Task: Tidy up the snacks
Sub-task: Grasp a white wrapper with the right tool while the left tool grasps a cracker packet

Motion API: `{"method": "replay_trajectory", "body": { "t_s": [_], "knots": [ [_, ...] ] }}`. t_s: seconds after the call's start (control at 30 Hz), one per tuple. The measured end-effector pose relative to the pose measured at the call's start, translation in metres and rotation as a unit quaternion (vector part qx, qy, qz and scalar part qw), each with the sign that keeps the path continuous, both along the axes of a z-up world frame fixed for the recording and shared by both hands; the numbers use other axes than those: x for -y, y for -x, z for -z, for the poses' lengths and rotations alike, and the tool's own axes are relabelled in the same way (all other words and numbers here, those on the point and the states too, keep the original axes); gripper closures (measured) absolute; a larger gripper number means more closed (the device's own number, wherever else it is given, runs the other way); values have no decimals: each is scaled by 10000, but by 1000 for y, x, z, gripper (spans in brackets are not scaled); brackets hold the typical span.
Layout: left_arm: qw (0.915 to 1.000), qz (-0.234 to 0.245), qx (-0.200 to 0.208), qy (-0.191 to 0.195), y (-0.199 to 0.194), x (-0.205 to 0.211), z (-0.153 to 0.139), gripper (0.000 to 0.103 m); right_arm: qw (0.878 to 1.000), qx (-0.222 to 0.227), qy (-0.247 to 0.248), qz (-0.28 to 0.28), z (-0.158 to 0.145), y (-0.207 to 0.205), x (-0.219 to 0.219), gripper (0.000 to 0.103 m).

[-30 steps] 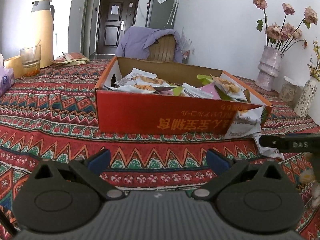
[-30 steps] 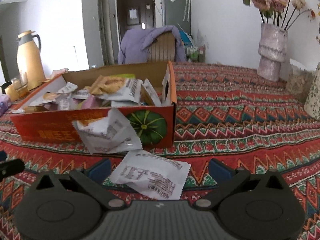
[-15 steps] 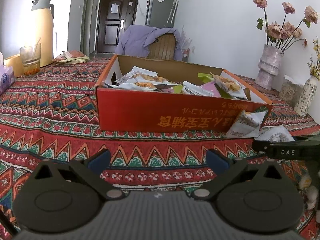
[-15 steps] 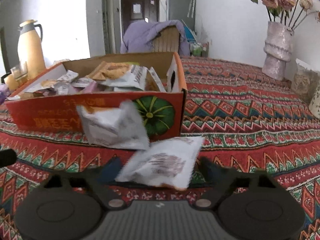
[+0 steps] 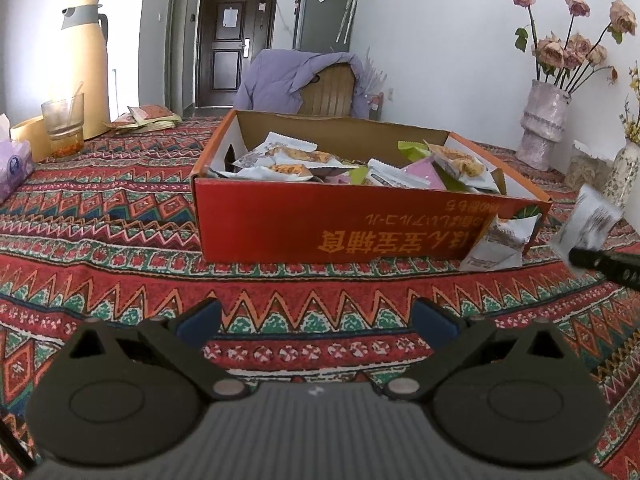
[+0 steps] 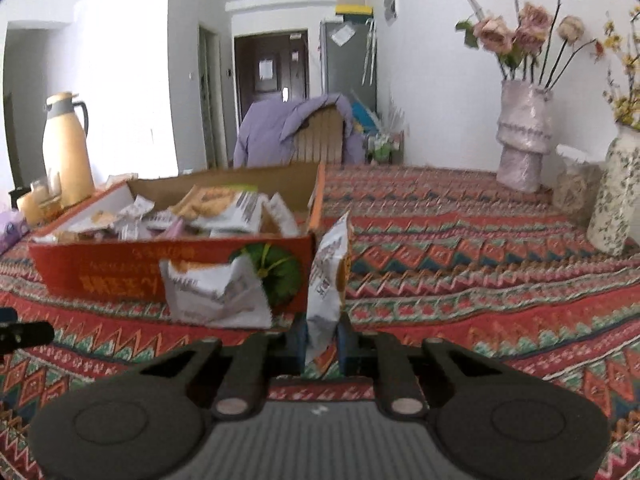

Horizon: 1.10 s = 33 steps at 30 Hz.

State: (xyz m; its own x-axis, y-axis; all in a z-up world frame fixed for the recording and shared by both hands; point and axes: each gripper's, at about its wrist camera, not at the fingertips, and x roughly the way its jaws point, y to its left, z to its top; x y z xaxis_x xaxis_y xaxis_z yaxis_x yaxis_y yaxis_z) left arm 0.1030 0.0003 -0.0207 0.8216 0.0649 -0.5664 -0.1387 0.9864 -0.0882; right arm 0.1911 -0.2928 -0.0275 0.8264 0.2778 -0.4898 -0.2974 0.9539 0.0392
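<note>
Lifted off the patterned red woven tablecloth (image 6: 460, 264) since the earlier frames, the white foil snack packet (image 6: 326, 280) is now held upright, clamped at its lower end between the closed blue-padded fingers of the right gripper (image 6: 322, 344). It is seen just in front of the right front corner of the shallow red cardboard box (image 6: 120, 268), which is filled with assorted wrapped snacks (image 6: 216, 208). A second white crumpled snack packet (image 6: 216, 292) is left leaning against the box's front wall, beside the green pumpkin print. From the left wrist view, the held packet (image 5: 588, 220) is seen blurred at the right edge. The left gripper (image 5: 316, 320) is kept low over the tablecloth in front of the box, its fingers spread wide apart with nothing between them. A tan thermos jug (image 5: 86, 64) is stood at the far left.
</note>
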Motion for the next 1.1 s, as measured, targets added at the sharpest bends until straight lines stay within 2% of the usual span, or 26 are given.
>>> {"method": "replay_trajectory", "body": {
  "t_s": [0.17,0.37,0.53,0.67,1.03,1.1],
  "knots": [
    [9999,82,71,47,-5,12,-14,0,9995,159,-219,154,-1,-8,18,89],
    [9991,381,122,-123,-28,52,-24,0,9980,347,-405,335,1,-13,31,89],
    [9988,452,181,-49,-44,88,-24,0,9966,397,-659,303,5,-15,37,89],
    [9981,550,88,-255,-60,117,-20,0,9946,402,-911,282,5,-14,44,89],
    [9989,140,-71,-434,-100,146,-4,0,9932,537,-1013,222,5,-10,45,89],
    [9991,125,-96,-401,-103,148,-2,9,9929,534,-1045,213,6,-10,46,89]
  ]
}}
